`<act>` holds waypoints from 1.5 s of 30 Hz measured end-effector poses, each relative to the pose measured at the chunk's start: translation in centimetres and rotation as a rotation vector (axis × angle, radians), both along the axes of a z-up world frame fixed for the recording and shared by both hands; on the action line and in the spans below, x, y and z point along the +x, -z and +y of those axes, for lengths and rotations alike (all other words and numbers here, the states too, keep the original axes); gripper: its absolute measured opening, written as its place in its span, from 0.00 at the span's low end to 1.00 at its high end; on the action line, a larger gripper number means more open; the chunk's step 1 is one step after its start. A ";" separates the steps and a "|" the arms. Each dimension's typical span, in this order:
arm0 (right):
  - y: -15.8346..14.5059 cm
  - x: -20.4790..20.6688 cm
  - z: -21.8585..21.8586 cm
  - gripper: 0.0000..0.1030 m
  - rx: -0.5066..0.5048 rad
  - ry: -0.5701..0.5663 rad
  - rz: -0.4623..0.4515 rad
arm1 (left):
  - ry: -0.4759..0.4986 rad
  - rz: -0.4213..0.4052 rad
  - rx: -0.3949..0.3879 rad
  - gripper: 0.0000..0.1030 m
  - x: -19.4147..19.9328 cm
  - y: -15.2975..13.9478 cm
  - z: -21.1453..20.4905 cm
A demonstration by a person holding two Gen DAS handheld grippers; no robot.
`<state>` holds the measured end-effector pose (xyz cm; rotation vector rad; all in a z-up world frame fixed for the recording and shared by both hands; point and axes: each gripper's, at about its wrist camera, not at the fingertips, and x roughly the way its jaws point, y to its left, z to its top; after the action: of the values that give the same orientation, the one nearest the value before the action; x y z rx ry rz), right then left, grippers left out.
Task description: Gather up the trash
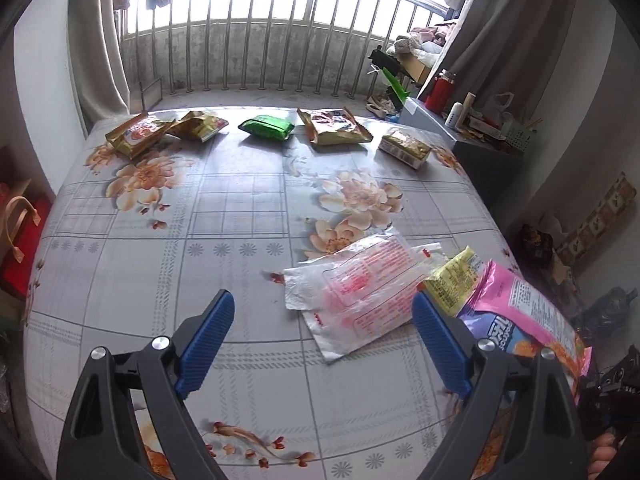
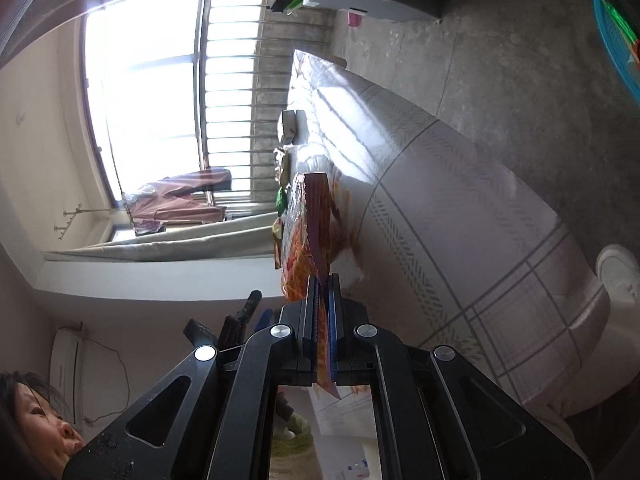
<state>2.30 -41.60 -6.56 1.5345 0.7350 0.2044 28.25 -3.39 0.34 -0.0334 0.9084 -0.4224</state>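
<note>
My left gripper point(image 1: 322, 312) is open and empty above the floral tablecloth point(image 1: 240, 208). A clear plastic bag with red print point(image 1: 352, 292) lies just ahead of it, between the fingers and to the right. A yellow packet point(image 1: 454, 280) lies beside it. My right gripper point(image 2: 324, 284) is rolled on its side and shut on a pink and orange snack bag point(image 2: 306, 224), which also shows at the right in the left wrist view point(image 1: 524, 312). Several gold wrappers point(image 1: 336, 126) and a green packet point(image 1: 266, 126) lie along the table's far edge.
A window with metal bars point(image 1: 256, 52) and curtains stands behind the table. A cluttered grey cabinet point(image 1: 472, 136) stands at the right. A red bag point(image 1: 20, 236) sits at the left. A blue basket point(image 2: 616, 40) rests on the concrete floor.
</note>
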 end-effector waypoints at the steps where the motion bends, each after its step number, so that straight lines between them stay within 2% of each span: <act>1: 0.0 -0.2 -0.1 0.03 -0.001 0.004 0.001 | 0.018 0.016 -0.029 0.81 0.3 -0.1 -0.5; 3: -0.2 0.0 0.2 0.03 -0.016 0.003 0.002 | 0.070 0.045 -0.103 0.73 0.8 -0.3 -1.7; 5: -0.5 0.2 0.1 0.03 -0.029 -0.007 0.007 | 0.126 0.073 -0.136 0.65 1.0 -0.2 -3.4; 6: -0.6 0.3 0.1 0.03 -0.039 -0.011 0.013 | 0.152 0.079 -0.144 0.58 0.9 -0.1 -4.3; 9: -0.6 -0.6 -0.1 0.03 -0.075 -0.035 0.044 | 0.232 0.098 -0.132 0.47 0.8 0.6 -7.2; 13: -0.1 -1.5 -0.4 0.03 -0.094 -0.044 0.077 | 0.317 0.106 -0.047 0.35 0.6 2.2 -10.9; 15: 0.0 -2.1 -0.7 0.03 -0.095 -0.037 0.083 | 0.335 0.100 0.023 0.24 0.5 3.1 -12.0; 16: 0.0 -2.3 -0.8 0.03 -0.097 -0.032 0.085 | 0.342 0.095 0.054 0.21 0.2 3.5 -12.5; 18: -0.2 -3.1 -1.1 0.03 -0.108 -0.025 0.085 | 0.358 0.090 0.082 0.11 -0.3 4.1 -12.7; 24: -1.1 -5.3 -2.1 0.03 -0.134 0.028 0.071 | 0.366 0.085 0.185 0.05 -2.3 5.9 -12.7; 30: -1.3 -6.5 -2.0 0.03 -0.145 0.046 0.078 | 0.351 0.050 0.075 0.05 -3.1 3.7 -12.3; 31: -1.2 -6.5 -1.9 0.03 -0.148 0.044 0.082 | 0.347 0.056 0.064 0.07 -2.9 3.4 -12.6; 33: -1.2 -6.5 -1.7 0.03 -0.157 0.039 0.090 | 0.353 0.076 0.036 0.22 -2.4 3.0 -13.4; 34: -1.2 -6.5 -1.7 0.03 -0.167 0.036 0.095 | 0.374 0.092 0.029 0.27 -2.1 3.1 -14.0; 35: -1.2 -6.7 -1.7 0.03 -0.176 0.033 0.099 | 0.391 0.104 0.042 0.31 -2.0 3.3 -14.7; 37: -1.3 -7.0 -1.8 0.03 -0.182 0.034 0.099 | 0.422 0.116 0.088 0.31 -2.1 4.1 -16.3; 40: -1.6 -8.1 -2.1 0.03 -0.194 0.048 0.099 | 0.440 0.089 0.191 0.31 -2.3 5.4 -17.8; 41: -1.7 -8.6 -2.2 0.03 -0.198 0.057 0.096 | 0.440 0.087 0.211 0.30 -2.4 5.9 -18.0; 43: -2.1 -9.9 -2.7 0.03 -0.205 0.083 0.090 | 0.438 0.043 0.240 0.22 -3.1 6.1 -18.1; 44: -2.3 -10.5 -2.9 0.03 -0.208 0.098 0.084 | 0.447 0.021 0.260 0.09 -3.6 6.2 -18.2; 45: -2.4 -11.1 -3.1 0.03 -0.210 0.115 0.078 | 0.453 0.000 0.278 0.03 -4.1 6.2 -18.2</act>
<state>-8.83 -44.68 -4.12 1.3855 0.7041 -0.0188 24.13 -21.56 -5.89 0.4342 0.9679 -0.7110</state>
